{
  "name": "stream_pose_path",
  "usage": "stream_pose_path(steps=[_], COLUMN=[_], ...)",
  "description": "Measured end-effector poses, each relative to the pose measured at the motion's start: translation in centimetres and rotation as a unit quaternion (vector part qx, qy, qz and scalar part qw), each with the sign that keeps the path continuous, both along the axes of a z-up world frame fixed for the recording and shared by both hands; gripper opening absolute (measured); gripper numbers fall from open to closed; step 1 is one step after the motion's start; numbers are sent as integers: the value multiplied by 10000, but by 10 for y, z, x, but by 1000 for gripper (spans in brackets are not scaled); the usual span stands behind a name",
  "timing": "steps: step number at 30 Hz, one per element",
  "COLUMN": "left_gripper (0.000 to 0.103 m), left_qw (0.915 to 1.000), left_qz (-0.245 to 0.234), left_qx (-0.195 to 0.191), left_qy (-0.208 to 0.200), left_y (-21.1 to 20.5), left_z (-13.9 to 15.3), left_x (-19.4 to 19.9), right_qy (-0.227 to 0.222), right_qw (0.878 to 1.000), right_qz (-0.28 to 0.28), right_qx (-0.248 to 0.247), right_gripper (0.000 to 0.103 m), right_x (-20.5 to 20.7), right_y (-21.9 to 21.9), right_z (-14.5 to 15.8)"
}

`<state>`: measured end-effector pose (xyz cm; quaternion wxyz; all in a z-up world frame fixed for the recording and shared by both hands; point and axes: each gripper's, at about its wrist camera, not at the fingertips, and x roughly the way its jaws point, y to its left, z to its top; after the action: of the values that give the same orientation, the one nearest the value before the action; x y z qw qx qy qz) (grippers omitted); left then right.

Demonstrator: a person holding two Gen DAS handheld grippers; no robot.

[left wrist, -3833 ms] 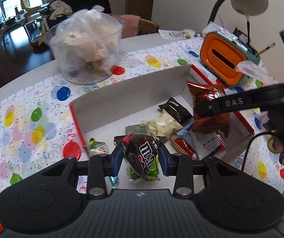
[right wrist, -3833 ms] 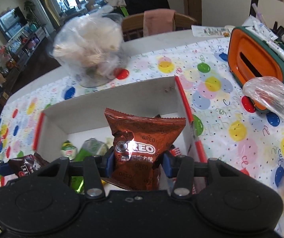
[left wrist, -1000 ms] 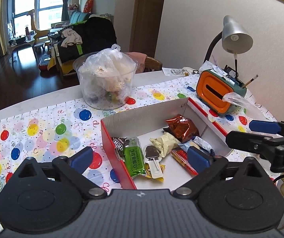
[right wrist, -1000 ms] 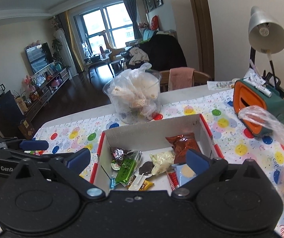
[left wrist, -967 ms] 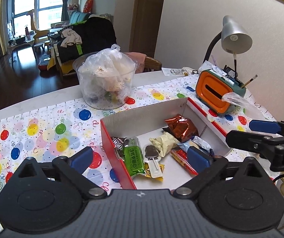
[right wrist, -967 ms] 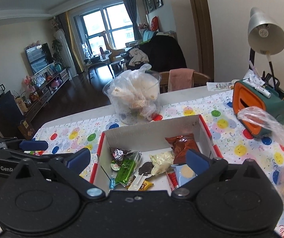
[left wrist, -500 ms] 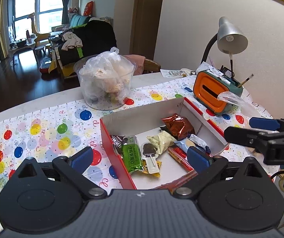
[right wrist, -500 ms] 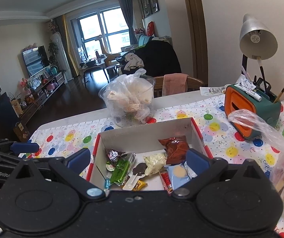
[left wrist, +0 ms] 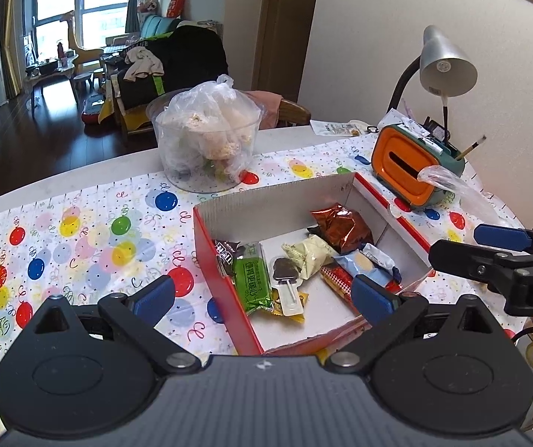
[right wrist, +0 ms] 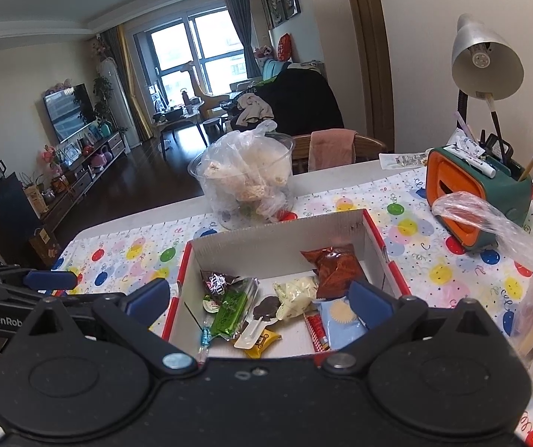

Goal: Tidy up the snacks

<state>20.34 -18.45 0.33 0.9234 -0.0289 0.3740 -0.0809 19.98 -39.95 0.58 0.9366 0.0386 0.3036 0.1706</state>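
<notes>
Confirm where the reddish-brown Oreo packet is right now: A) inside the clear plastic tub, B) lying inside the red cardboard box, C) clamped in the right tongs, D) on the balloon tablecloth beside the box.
B: the Oreo packet lies in the red cardboard box by its far right corner, while the right tongs are open and empty.

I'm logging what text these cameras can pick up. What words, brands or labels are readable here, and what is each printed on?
"GenRob", cut off at the frame edge: on the left claw, body seen in the right wrist view.
"DA", cut off: on the right claw, body seen in the left wrist view.
"Birth", partial, cursive: on the balloon tablecloth.
Chinese characters on the green snack bar: too small to read.
Brown candy packet: lettering partly hidden.
</notes>
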Motion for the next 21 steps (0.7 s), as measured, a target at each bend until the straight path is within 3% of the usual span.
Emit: stream_pose_path(steps=[21], left_gripper=[101], left_qw=[10000], left_qz=[7], left_qx=[40], left_qy=[6], left_y=[0], left_z=[-2], left_x=[3], right_qy=[120], right_qw=[9999], right_qz=[36], right_qx=[4], right_gripper=[103], right_x=[4], right_y=[4], right_z=[-7])
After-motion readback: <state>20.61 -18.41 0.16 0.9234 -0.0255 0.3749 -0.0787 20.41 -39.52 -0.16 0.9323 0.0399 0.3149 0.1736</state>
